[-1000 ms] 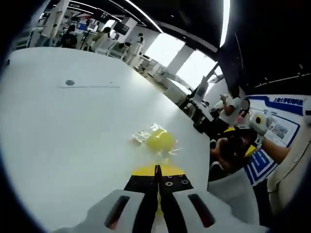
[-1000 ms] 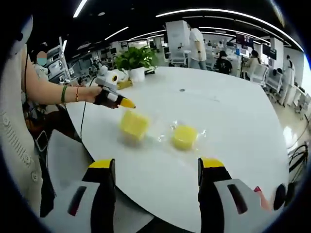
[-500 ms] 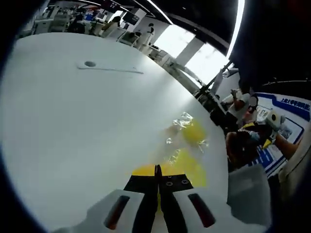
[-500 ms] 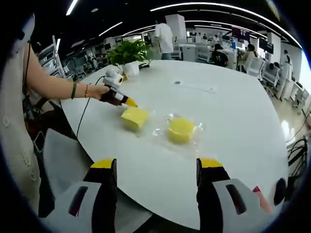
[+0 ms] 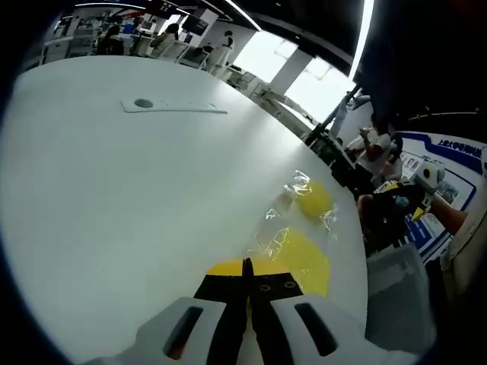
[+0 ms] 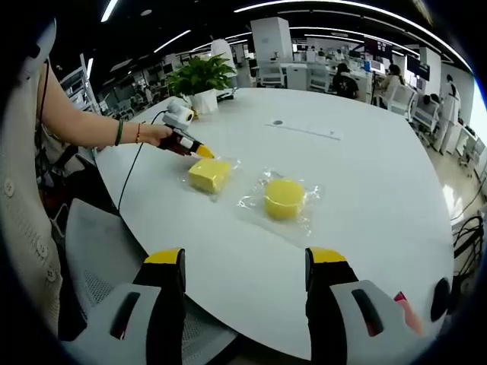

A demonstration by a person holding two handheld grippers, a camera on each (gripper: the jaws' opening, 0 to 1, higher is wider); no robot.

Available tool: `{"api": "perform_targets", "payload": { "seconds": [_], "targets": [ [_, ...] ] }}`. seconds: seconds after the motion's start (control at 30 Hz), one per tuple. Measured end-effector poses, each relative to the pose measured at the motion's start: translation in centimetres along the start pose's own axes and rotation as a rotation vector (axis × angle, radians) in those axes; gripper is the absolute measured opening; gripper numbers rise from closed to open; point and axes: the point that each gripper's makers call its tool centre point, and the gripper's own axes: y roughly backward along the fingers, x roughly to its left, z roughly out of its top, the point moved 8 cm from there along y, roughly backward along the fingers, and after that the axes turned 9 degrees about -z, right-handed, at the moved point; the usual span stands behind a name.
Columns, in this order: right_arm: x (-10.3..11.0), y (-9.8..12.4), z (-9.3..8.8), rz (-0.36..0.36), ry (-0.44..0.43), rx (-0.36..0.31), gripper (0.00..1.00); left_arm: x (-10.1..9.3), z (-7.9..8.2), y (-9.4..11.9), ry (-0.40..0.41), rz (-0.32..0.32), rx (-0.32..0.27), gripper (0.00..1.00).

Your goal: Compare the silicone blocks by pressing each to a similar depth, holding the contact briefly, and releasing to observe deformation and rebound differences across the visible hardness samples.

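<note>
1. Right gripper view: nearest, the right gripper [image 6: 242, 262] hangs with its jaws spread wide, holding nothing, off the near edge of the white table [image 6: 358, 190]; a grey chair [image 6: 99, 251] sits below.
2. Further in, the square block [image 6: 208, 174] and the round block [image 6: 284, 198] lie side by side, apart, each in clear wrap; the left gripper [image 6: 199, 151] has its yellow tip at the square block's far edge.
3. Left gripper view: its jaws are pressed together; the tip reaches the square block [image 5: 300, 255], the round block [image 5: 313, 201] beyond.
4. To press well, I judge: come down square on the block's middle; match depth on both.
5. The plant [image 6: 199, 74] shows from the right; from the left, a blue sign [image 5: 426, 220].
</note>
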Motion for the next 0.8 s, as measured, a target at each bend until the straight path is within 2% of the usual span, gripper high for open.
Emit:
{"api": "perform_targets", "payload": {
  "seconds": [0.1,0.2,0.33,0.37,0.6,0.7,0.77,0.8],
  "targets": [
    [0.1,-0.1,0.0,0.005,0.004,0.001,0.57,0.1,-0.1,0.1,0.003,0.002,-0.008,0.00],
    [0.2,-0.2,0.0,0.012,0.004,0.000,0.57,0.3,-0.1,0.4,0.033,0.022,-0.027,0.07],
    [0.4,-0.2,0.1,0.021,0.001,-0.003,0.57,0.1,0.2,0.8,0.036,0.031,-0.062,0.29],
    [0.5,-0.2,0.1,0.023,0.001,-0.002,0.57,-0.2,0.3,1.0,0.027,0.041,-0.072,0.34],
    [1.1,0.0,0.5,0.035,0.003,-0.031,0.58,-2.5,0.7,3.4,-0.044,0.127,-0.167,0.50],
    [1.3,0.1,0.8,0.041,0.000,-0.056,0.58,-3.6,0.6,4.7,-0.103,0.177,-0.171,0.59],
    [1.5,0.3,0.9,0.045,-0.008,-0.070,0.58,-4.7,0.5,5.7,-0.125,0.202,-0.173,0.60],
    [1.6,0.3,0.9,0.047,-0.017,-0.079,0.58,-5.5,0.5,6.4,-0.164,0.238,-0.184,0.60]
  ]
}}
